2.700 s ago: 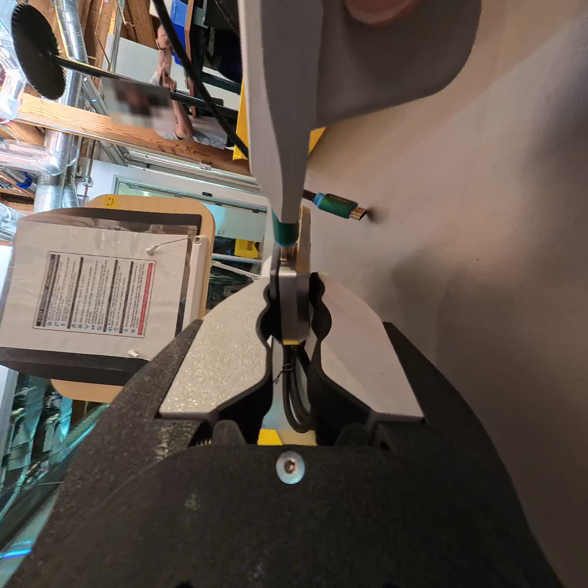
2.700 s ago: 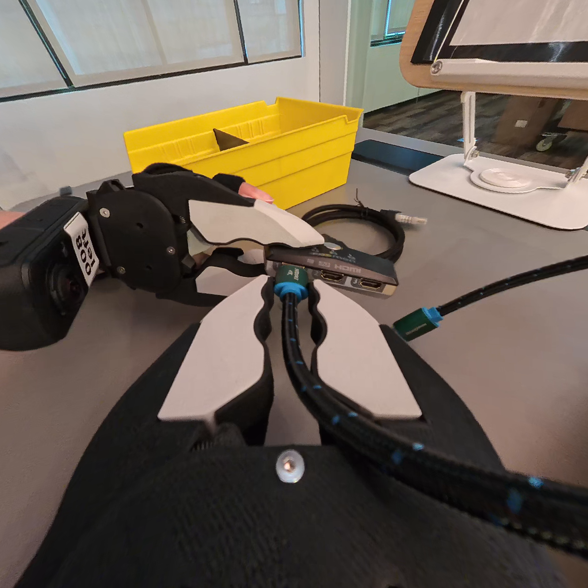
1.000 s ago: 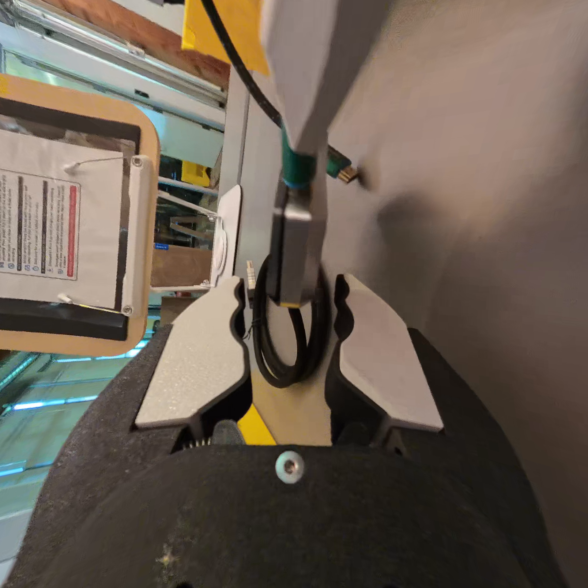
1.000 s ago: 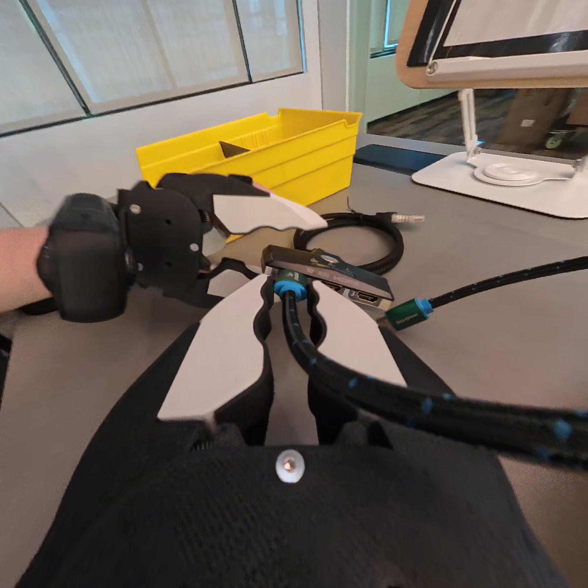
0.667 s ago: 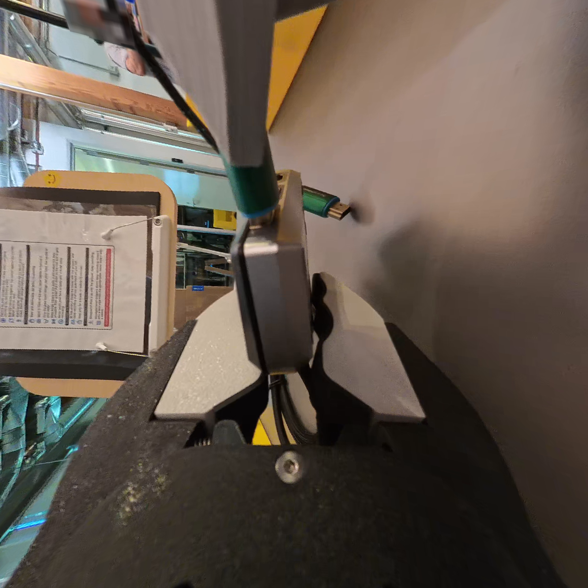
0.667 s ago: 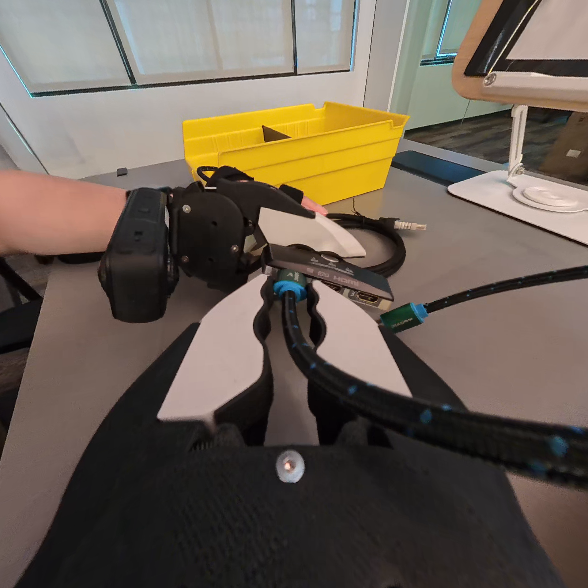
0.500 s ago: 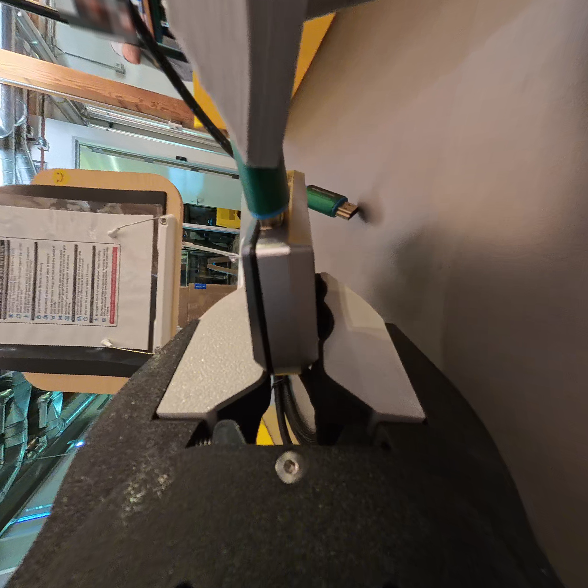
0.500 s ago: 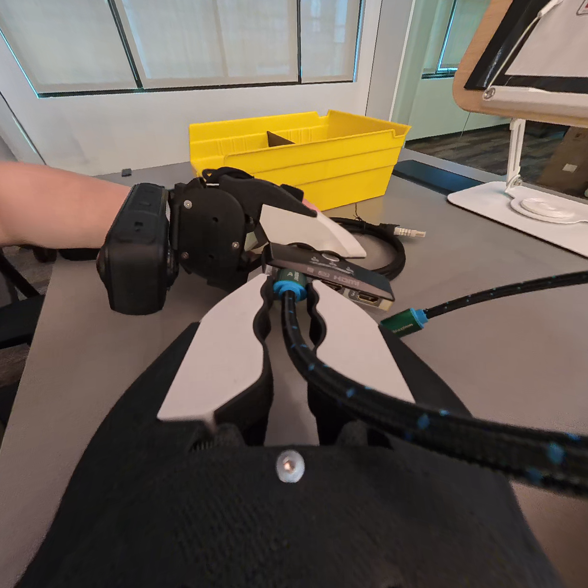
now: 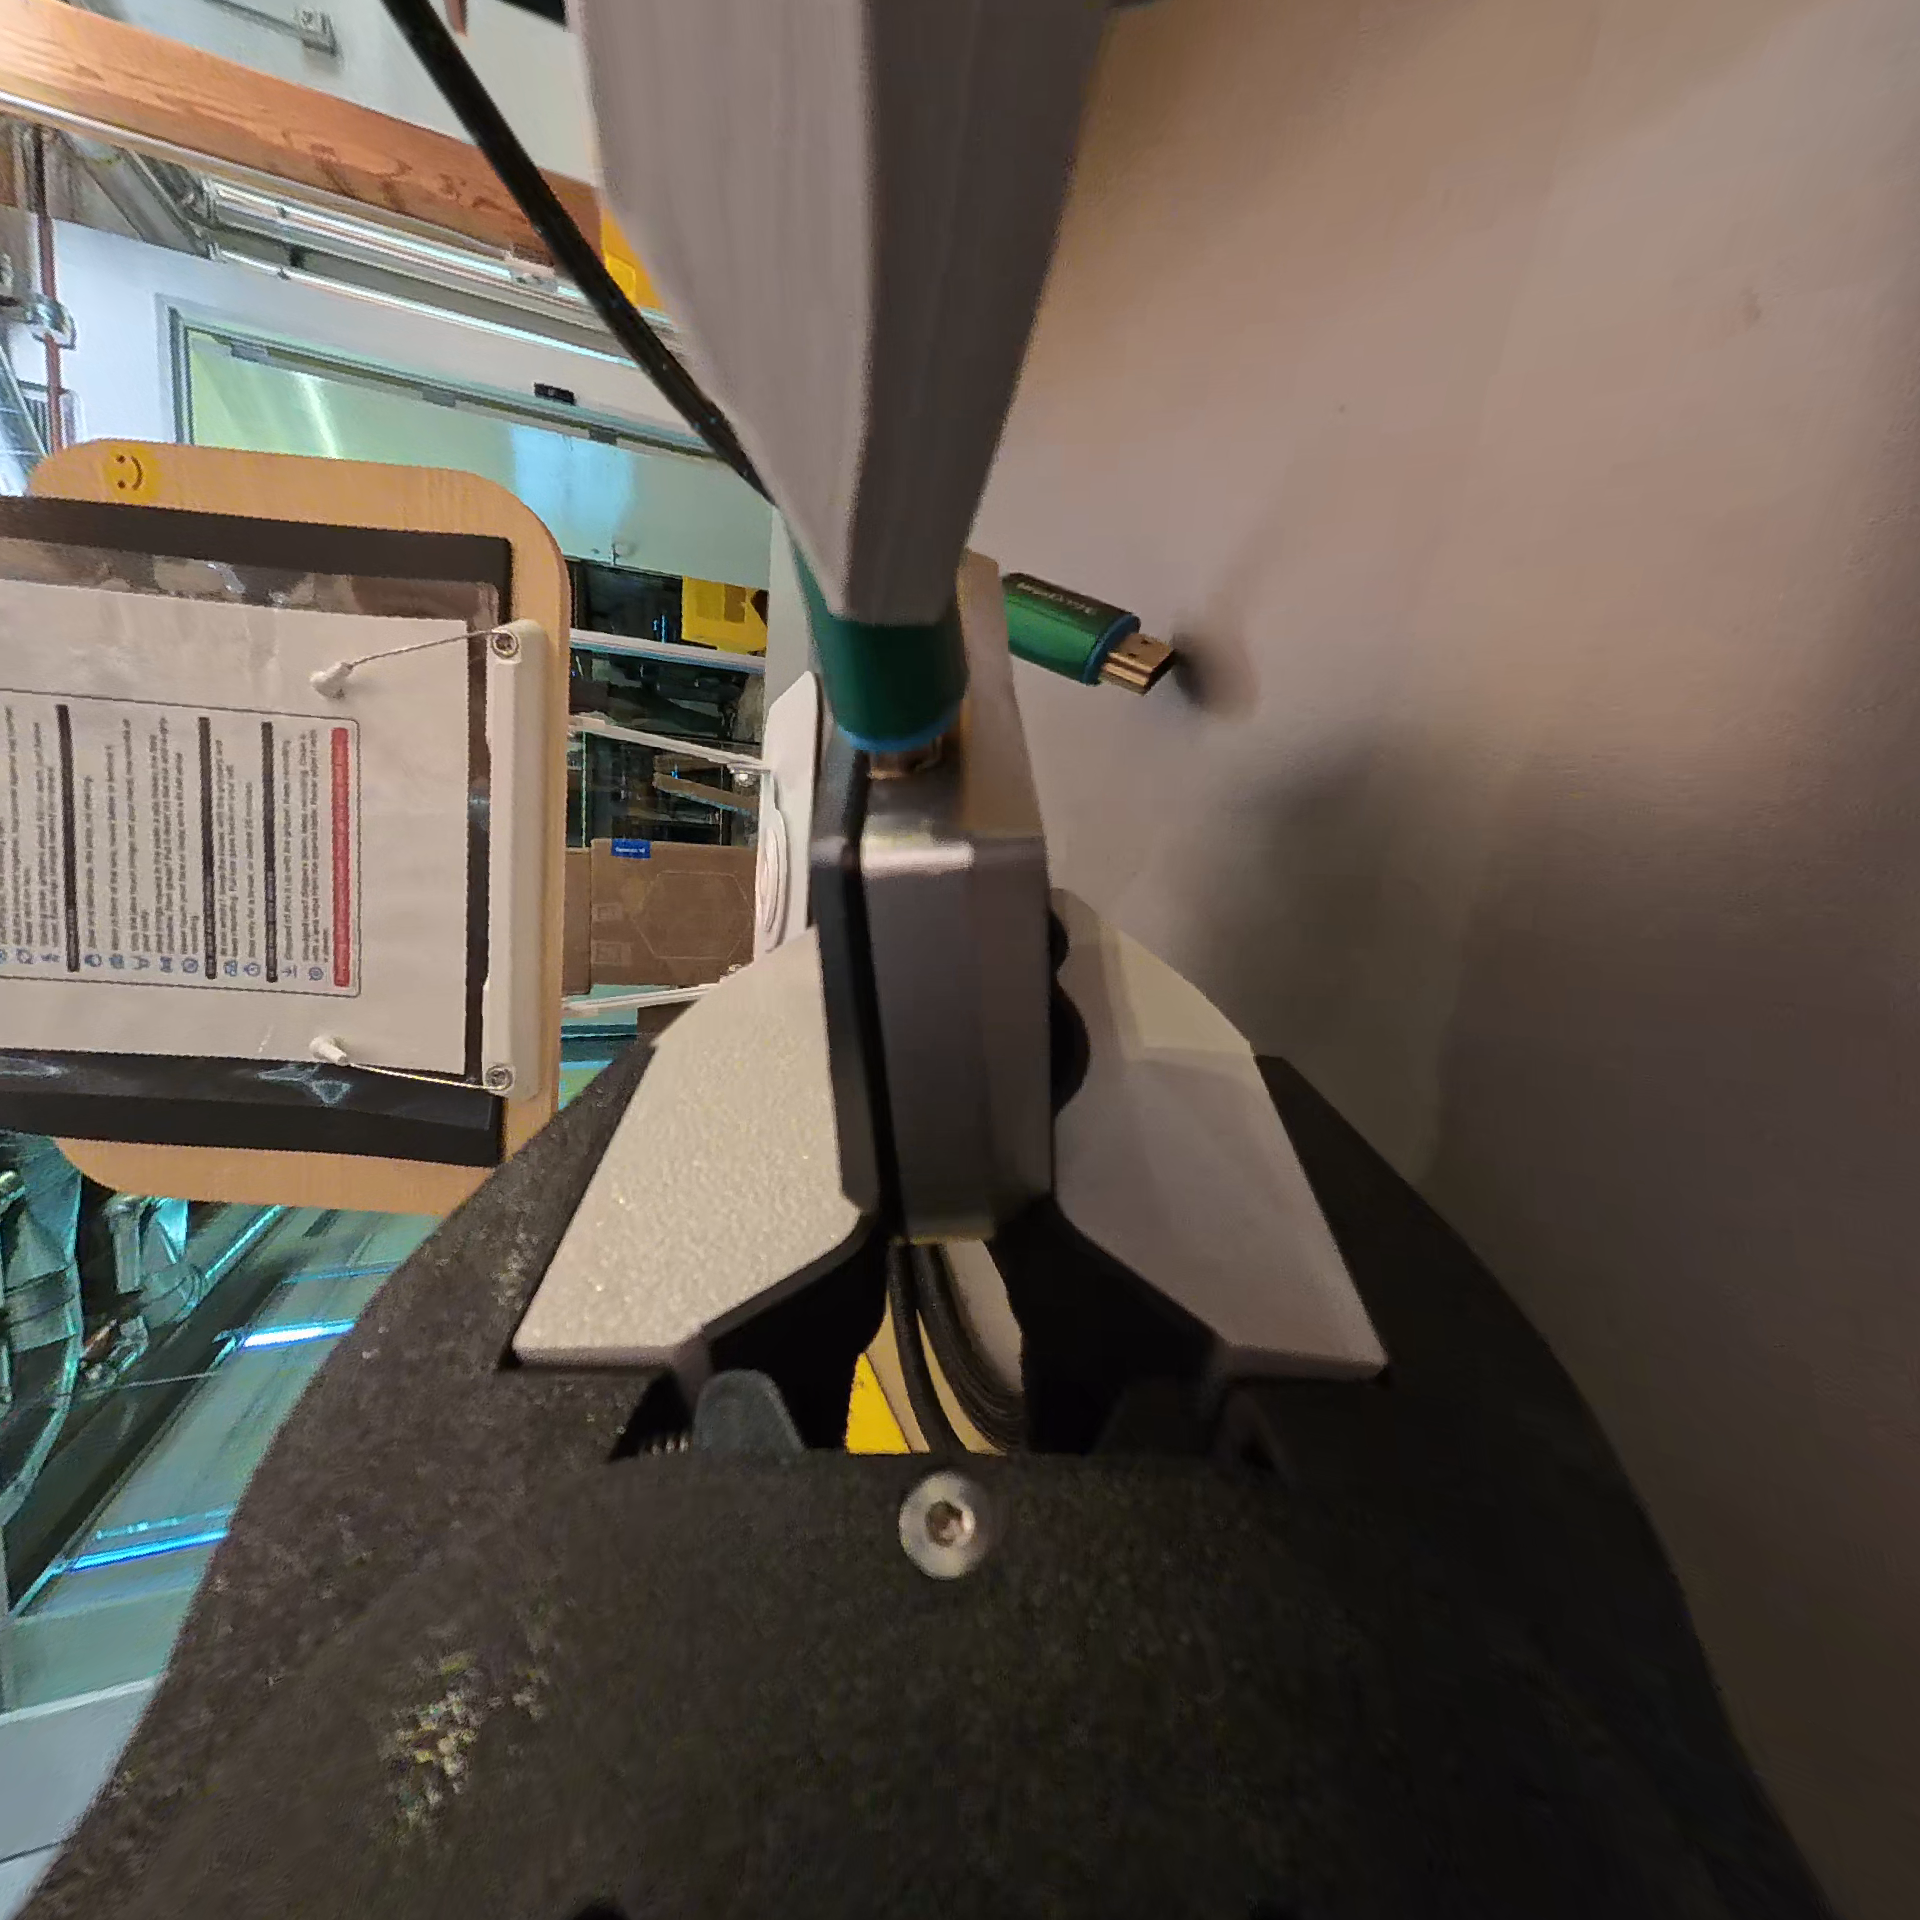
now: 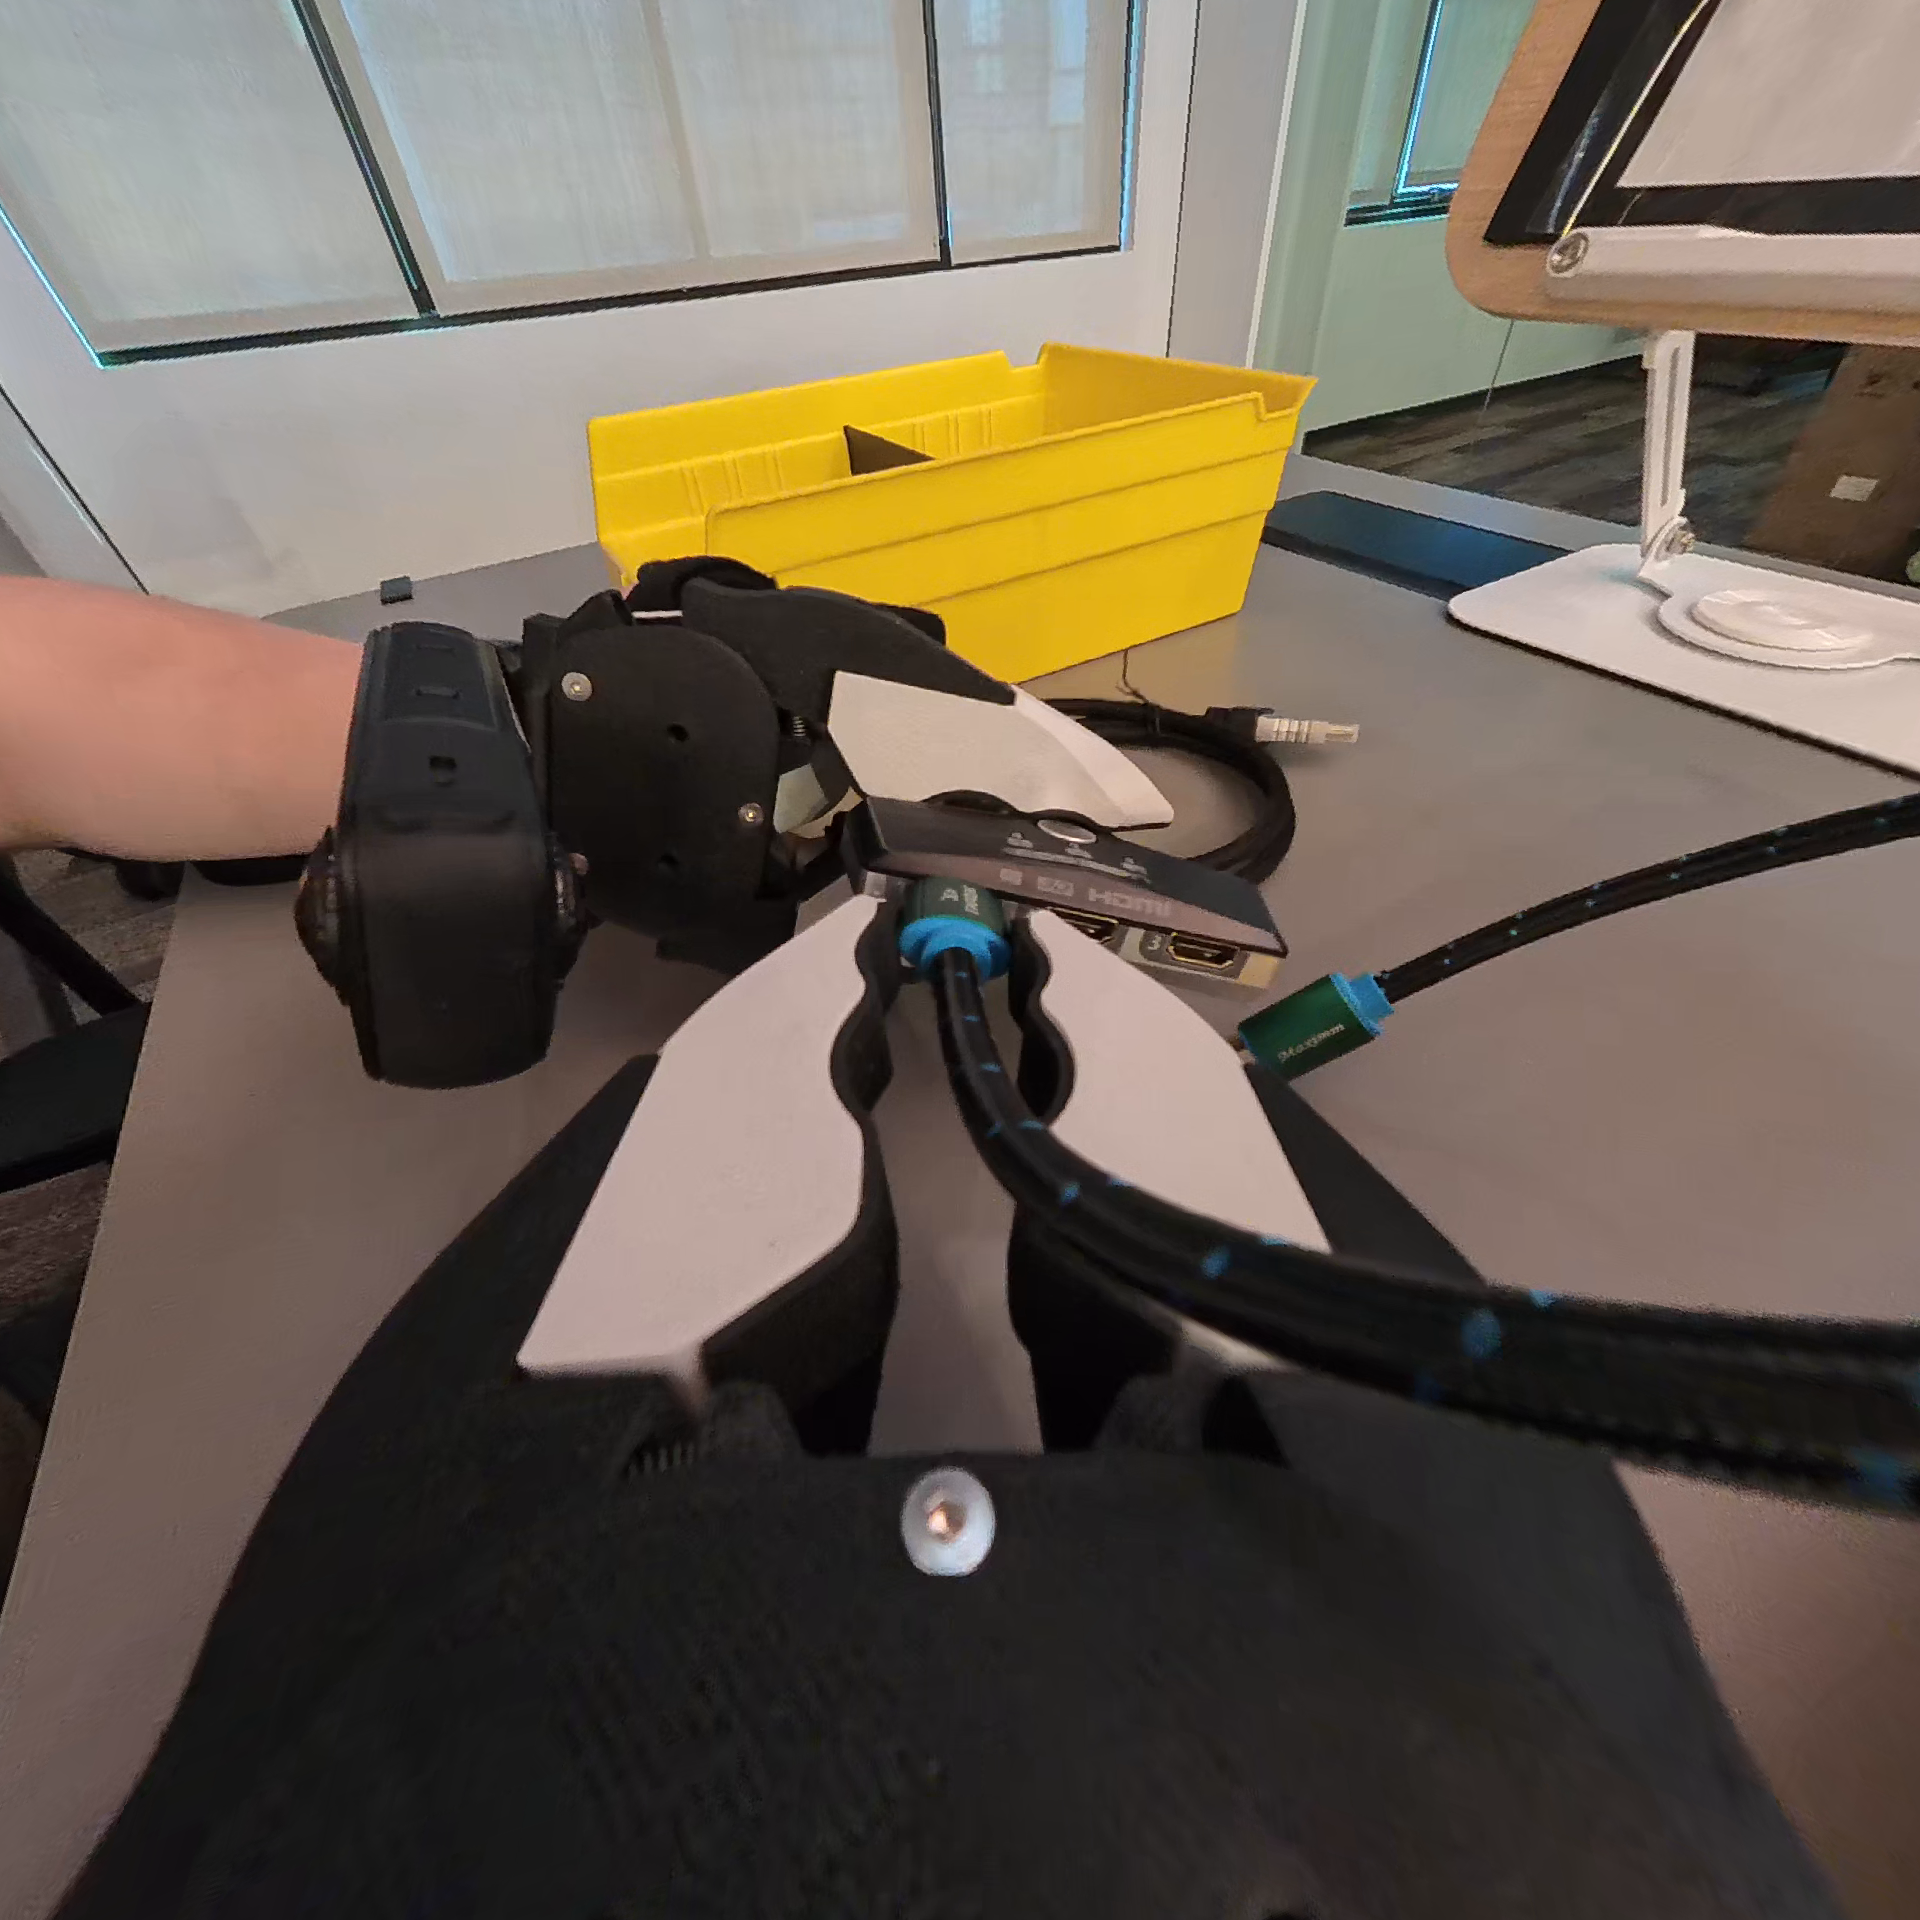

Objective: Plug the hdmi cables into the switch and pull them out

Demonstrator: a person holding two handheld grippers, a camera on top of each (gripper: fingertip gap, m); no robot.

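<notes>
In the right wrist view my right gripper (image 10: pixel 948 925) is shut on the green plug (image 10: pixel 940 904) of a black braided HDMI cable (image 10: pixel 1091 1195). The plug sits in the leftmost port of the dark switch (image 10: pixel 1101 883), just above the grey table (image 10: pixel 312 1195). My left gripper (image 10: pixel 862 800) is shut flat on the switch's left end. In the left wrist view, rolled sideways, the switch (image 9: pixel 935 1039) stands between my left gripper's (image 9: pixel 935 935) fingers. A sliver of metal shows under the plug (image 9: pixel 883 675). A second green plug (image 10: pixel 1309 1023) lies loose to the right; it also shows in the left wrist view (image 9: pixel 1081 639).
A yellow bin (image 10: pixel 935 499) stands behind the switch. A coiled black cable (image 10: pixel 1236 800) lies between them. A white stand base (image 10: pixel 1662 634) holding a wood-framed board (image 9: pixel 291 831) is at the back right. A person's forearm (image 10: pixel 156 717) comes in from the left. Across from one pair of fingers to the other is roughly 9 cm.
A second ago my left gripper stood open around the switch; it has closed on it again, farther along. My right gripper has kept hold of the plug in the port.
</notes>
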